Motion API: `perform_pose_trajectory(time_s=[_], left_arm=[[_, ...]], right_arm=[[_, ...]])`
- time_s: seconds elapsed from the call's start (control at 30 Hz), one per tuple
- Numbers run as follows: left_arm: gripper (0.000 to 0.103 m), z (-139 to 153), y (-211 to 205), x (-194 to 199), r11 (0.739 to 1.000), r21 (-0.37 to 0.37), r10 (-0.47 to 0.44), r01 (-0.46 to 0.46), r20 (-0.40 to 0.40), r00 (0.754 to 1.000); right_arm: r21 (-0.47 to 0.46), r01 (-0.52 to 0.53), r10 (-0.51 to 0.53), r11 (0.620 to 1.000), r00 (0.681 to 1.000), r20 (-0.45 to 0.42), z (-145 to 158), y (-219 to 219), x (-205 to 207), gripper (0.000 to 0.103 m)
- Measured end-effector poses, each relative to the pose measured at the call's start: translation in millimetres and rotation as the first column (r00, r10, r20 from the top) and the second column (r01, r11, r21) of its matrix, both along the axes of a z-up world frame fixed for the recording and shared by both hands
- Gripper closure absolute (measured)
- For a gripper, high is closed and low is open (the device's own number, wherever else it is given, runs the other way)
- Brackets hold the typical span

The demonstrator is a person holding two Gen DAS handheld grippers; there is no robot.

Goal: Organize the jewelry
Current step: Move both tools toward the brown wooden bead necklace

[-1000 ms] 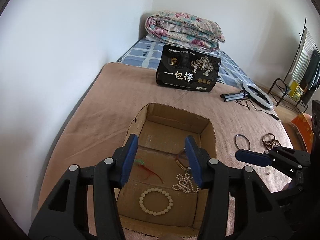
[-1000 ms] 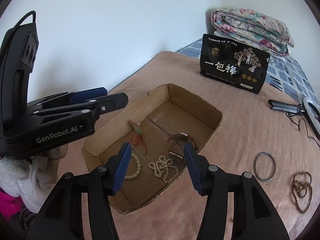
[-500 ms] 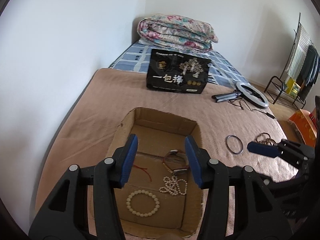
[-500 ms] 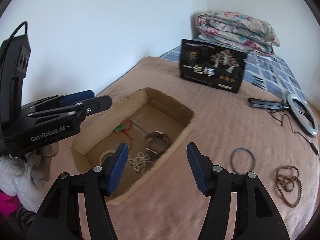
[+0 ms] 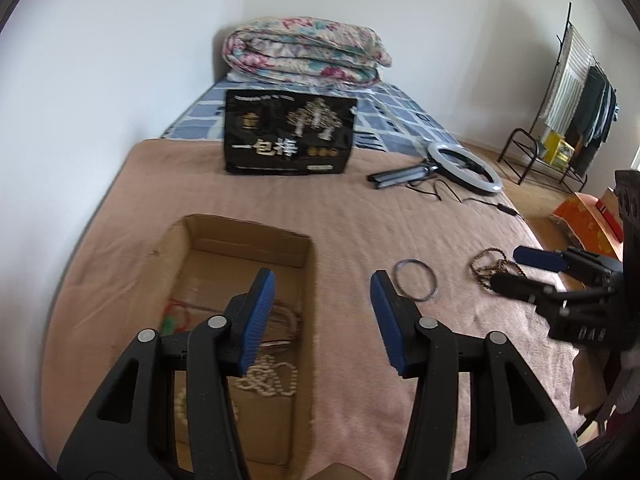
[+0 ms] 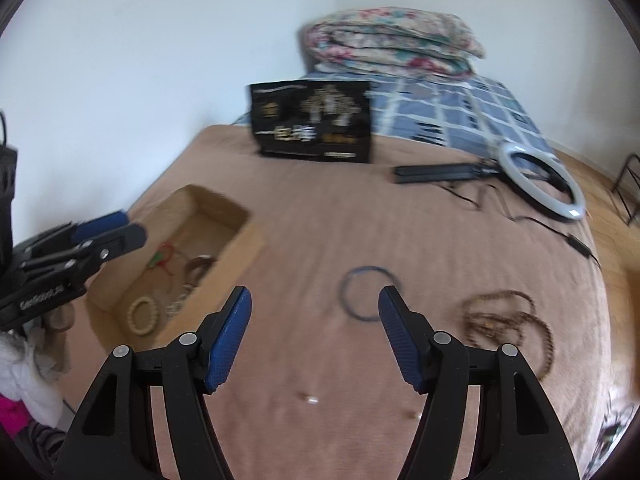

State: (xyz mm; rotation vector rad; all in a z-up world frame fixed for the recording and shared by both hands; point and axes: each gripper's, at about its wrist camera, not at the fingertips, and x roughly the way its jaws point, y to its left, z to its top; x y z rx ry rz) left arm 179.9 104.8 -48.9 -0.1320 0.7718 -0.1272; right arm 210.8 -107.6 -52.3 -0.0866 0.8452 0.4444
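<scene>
An open cardboard box (image 5: 308, 264) (image 6: 248, 240) lies on the pink blanket and holds a pearl strand (image 5: 272, 378), a cream bead bracelet (image 6: 142, 314), a red cord with a green bead (image 6: 162, 258) and a watch-like band (image 6: 200, 262). A grey-blue bangle (image 5: 415, 280) (image 6: 368, 294) and a brown bead necklace (image 5: 488, 266) (image 6: 508, 320) lie loose on the blanket. My left gripper (image 5: 322, 316) hangs over the box's right wall, jaws opening, nothing between them. My right gripper (image 6: 314, 332) is just short of the bangle, jaws opening, empty.
A black printed bag (image 5: 290, 136) stands at the back. A ring light with its folded stand (image 5: 464, 168) and cable lies at the right. A folded floral quilt (image 5: 308, 54) sits on the checked sheet. A white wall bounds the left; a clothes rack (image 5: 568, 92) stands far right.
Both grippers have swung right, away from over the box toward the loose bangle and necklace. Both sets of jaws stand wider than before.
</scene>
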Motion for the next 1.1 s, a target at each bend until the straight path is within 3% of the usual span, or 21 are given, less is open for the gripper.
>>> perform_pose_trajectory(time_s=[0.1, 0.17, 0.37, 0.67, 0.93, 1.1], left_arm=[[0.028, -2, -19, 6, 1.000, -0.018, -0.026, 0.026, -0.010, 1.000], [0.026, -2, -34, 9, 0.999, -0.018, -0.045, 0.045, -0.014, 0.999], [0.020, -18, -75, 25, 0.994, -0.025, -0.104, 0.103, -0.066, 0.992], [0.019, -57, -123, 53, 0.987, -0.004, -0.160, 0.162, -0.172, 0.972], [0.019, -87, -139, 83, 0.988, 0.002, -0.149, 0.153, -0.222, 0.964], [0.019, -109, -161, 90, 0.978, 0.057, -0.180, 0.199, -0.242, 0.953]], right_arm=[[0.000, 0.059, -0.059, 0.998, 0.998, -0.008, 0, -26, 9, 0.030], [-0.005, 0.095, -0.095, 0.995, 0.995, -0.015, -1, -42, 15, 0.025], [-0.027, 0.193, -0.195, 0.981, 0.977, -0.083, -17, -90, 36, 0.025], [-0.054, 0.289, -0.294, 0.956, 0.937, -0.187, -51, -142, 60, 0.025], [-0.003, 0.403, -0.388, 0.915, 0.881, -0.269, -73, -177, 84, 0.025], [-0.020, 0.413, -0.402, 0.911, 0.873, -0.278, -86, -183, 91, 0.025]])
